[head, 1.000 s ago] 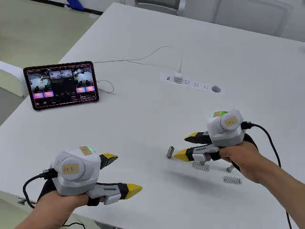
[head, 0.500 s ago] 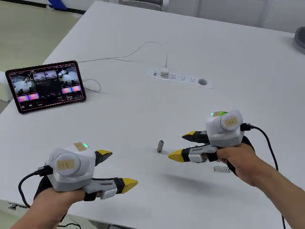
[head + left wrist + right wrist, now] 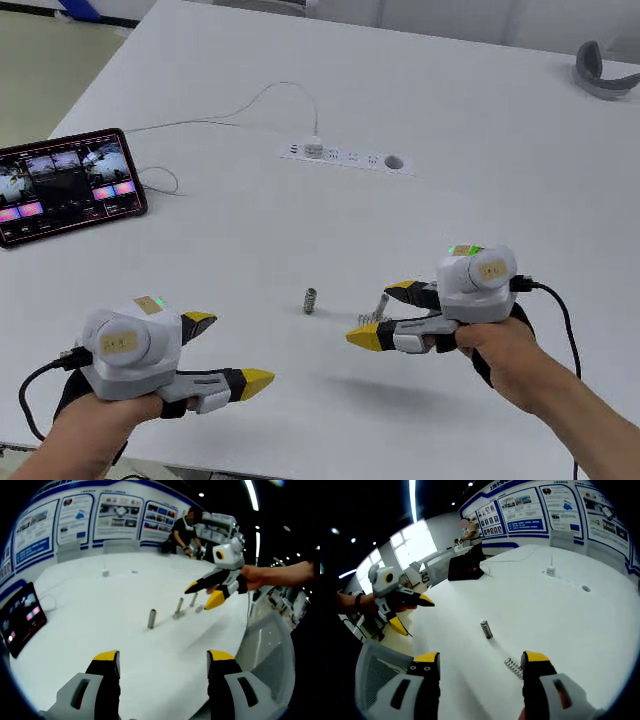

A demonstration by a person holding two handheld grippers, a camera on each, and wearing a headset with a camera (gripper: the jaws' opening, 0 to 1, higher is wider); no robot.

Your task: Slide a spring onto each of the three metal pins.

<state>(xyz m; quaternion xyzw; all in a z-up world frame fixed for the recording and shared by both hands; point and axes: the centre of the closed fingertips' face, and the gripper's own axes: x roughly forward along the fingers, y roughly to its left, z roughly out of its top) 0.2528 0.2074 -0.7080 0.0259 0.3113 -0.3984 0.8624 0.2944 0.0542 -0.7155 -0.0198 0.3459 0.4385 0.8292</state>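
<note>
Risk: right tool (image 3: 381, 312) hangs low, just beside the short upright metal pins (image 3: 179, 606), so a sideways nudge could tip one over. The loose small metal coil spring (image 3: 512, 666) lies flat on the white table (image 3: 450, 150), just ahead of that tool's jaws. Pinched off-centre, it could squirt or roll away. The spring-wrapped pin (image 3: 486, 628) looks done. Right tool is wide open and empty, held level by the right hand (image 3: 500, 345). Left tool (image 3: 228, 348) is wide open and empty, hovering well apart, aimed at the pins.
</note>
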